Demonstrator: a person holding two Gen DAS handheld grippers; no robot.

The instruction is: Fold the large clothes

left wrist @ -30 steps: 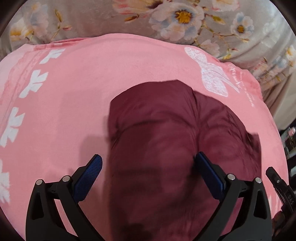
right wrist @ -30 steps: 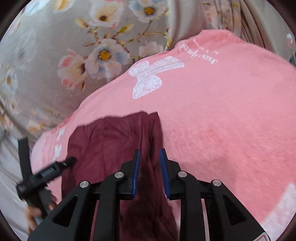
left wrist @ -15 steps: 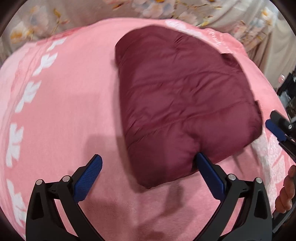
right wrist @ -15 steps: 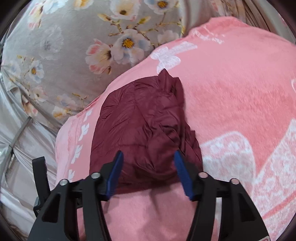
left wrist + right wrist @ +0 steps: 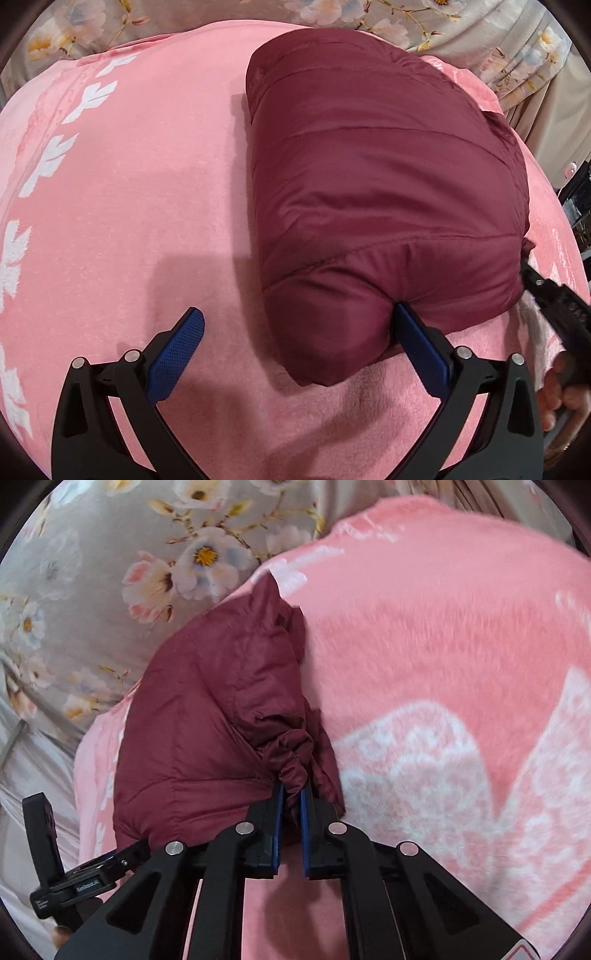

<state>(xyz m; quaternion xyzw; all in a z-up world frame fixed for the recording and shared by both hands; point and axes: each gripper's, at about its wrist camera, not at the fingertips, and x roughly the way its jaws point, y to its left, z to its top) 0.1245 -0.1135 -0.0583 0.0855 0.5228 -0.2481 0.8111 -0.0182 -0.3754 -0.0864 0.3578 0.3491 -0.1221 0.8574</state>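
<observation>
Toward the blanket's (image 5: 129,221) far edge lies the folded maroon puffer jacket (image 5: 369,192); my right claw (image 5: 291,794) pinches its bunched cuff for tucking, my left claw (image 5: 295,325) gapes, bracing its near end.

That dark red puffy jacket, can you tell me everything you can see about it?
The dark red puffy jacket looks like smooth, slightly shiny padded fabric with stitched quilt lines. It is folded into a thick, rounded bundle lying on the pink blanket. A bunched, wrinkled bit at its edge is pinched in the right claw. The left claw is wide open around its near corner, one blue pad pressing into the fabric.
</observation>
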